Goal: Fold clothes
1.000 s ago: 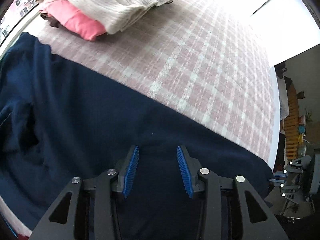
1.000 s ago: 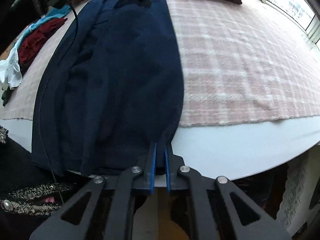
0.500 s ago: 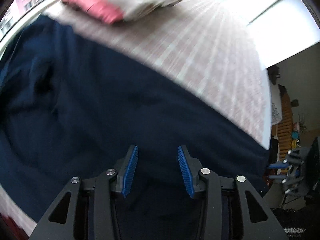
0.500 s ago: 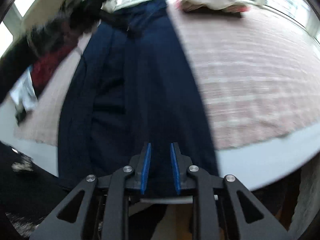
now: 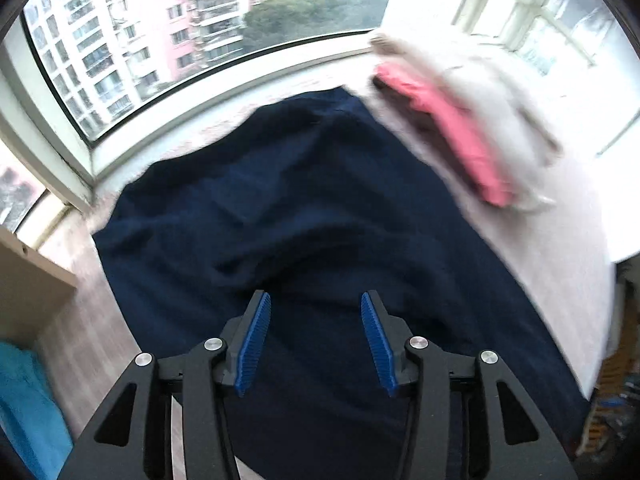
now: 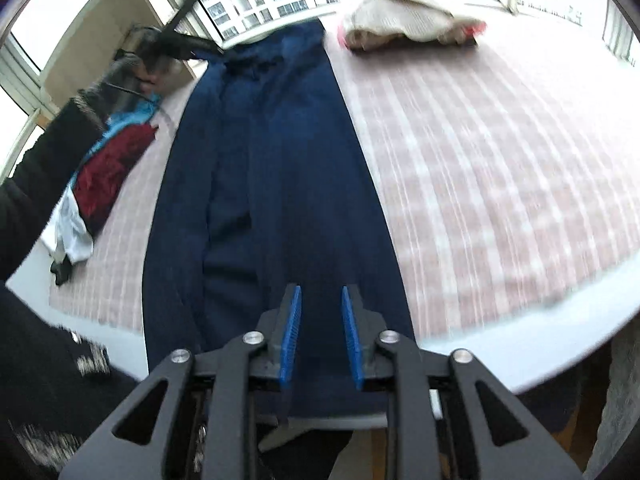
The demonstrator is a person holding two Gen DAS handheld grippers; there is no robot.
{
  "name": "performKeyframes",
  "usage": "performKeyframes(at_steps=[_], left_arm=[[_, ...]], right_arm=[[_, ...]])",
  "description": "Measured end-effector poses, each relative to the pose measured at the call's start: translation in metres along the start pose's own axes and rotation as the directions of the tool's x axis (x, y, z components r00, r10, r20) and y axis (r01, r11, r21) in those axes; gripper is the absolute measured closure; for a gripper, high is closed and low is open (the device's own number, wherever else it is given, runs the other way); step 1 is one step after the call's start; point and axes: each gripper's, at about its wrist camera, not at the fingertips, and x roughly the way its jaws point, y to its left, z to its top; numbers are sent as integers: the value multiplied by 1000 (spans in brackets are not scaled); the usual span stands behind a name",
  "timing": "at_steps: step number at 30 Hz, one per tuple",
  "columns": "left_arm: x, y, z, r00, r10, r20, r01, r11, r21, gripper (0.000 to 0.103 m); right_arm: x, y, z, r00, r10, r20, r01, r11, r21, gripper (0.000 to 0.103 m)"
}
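Since a second before, the right gripper (image 6: 318, 336) had let go of the hem it was pinching and lifted off it; its jaws were opening, with nothing pressed between the ribbed blue pads (image 6: 291, 336), only dark cloth lying below them. The left gripper (image 5: 316, 340) had swung round toward the window (image 5: 168, 36), and its jaws were opening too, parted wider than the right's and gripping nothing.

Beneath both tools lay the navy garment (image 6: 280, 184), a soft, matte knit folded into a long narrow strip that ran from the near edge of the table to the far side, its near end hanging over the white table edge (image 6: 520, 344). It rested on a pink-and-white checked cloth (image 6: 500, 168) of woven texture.

The left view showed the garment's far end rumpled into broad, shallow folds (image 5: 280, 208), with a stack of folded clothes (image 5: 452, 120) just beside it, cream ribbed knit over pink.

Only the right view showed the person's dark sleeve (image 6: 52, 148) reaching across, and a loose heap of red, white and blue clothes (image 6: 100, 176) left of the garment. The same folded stack (image 6: 408, 24) sat at the far end.
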Motion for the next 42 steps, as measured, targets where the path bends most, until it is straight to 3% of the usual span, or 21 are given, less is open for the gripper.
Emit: performKeyframes(at_steps=[3, 6, 10, 13, 17, 23, 25, 26, 27, 30, 35, 37, 38, 39, 40, 41, 42], left_arm=[[-18, 32, -15, 1000, -4, 22, 5, 999, -39, 58], [-25, 47, -24, 1000, -14, 26, 15, 998, -61, 57], [-14, 67, -28, 998, -61, -4, 60, 994, -91, 57], [-6, 71, -28, 995, -95, -21, 93, 992, -85, 57], [5, 61, -29, 997, -69, -38, 69, 998, -2, 59], [-11, 73, -29, 988, -147, 40, 146, 989, 14, 61], [-33, 71, -33, 984, -170, 47, 169, 985, 18, 88], [-28, 74, -32, 985, -169, 41, 168, 985, 25, 92], [-23, 78, -30, 985, -171, 38, 170, 985, 32, 93], [-9, 89, -26, 981, -190, 47, 188, 981, 41, 98], [-23, 104, -31, 973, -219, 70, 219, 976, 12, 99], [-22, 109, -30, 972, -225, 71, 225, 974, 3, 98], [-23, 110, -29, 967, -246, 62, 246, 969, 0, 97], [-23, 111, -28, 964, -258, 55, 259, 966, -3, 91], [-21, 112, -27, 965, -256, 50, 257, 967, -7, 80], [-20, 114, -25, 966, -253, 46, 254, 967, -10, 76], [-18, 114, -22, 968, -248, 41, 248, 969, -12, 75]], right_arm=[[10, 17, 36, 997, 46, 58, -44, 998, -39, 61], [26, 36, 95, 986, 115, 117, -105, 990, -95, 61], [75, 49, 178, 983, 84, 165, -56, 983, -173, 61], [99, 60, 212, 986, 80, 148, -54, 983, -175, 61], [151, 78, 248, 992, 88, 94, -71, 982, -175, 61], [181, 81, 269, 993, 115, 39, -110, 988, -110, 61], [182, 81, 269, 990, 133, 36, -129, 987, -99, 67], [182, 82, 268, 988, 147, 43, -142, 985, -99, 84], [182, 82, 267, 986, 161, 51, -156, 983, -99, 92], [168, 87, 260, 972, 206, 109, -192, 973, -129, 96], [159, 99, 250, 966, 224, 129, -201, 965, -171, 97], [156, 98, 245, 974, 186, 129, -161, 970, -181, 96], [153, 97, 242, 978, 164, 130, -139, 973, -186, 90], [151, 94, 242, 981, 135, 138, -111, 979, -169, 73], [149, 89, 241, 984, 102, 148, -80, 986, -146, 61], [148, 84, 242, 983, 87, 160, -67, 989, -128, 48], [147, 78, 244, 982, 76, 171, -58, 992, -111, 48]])
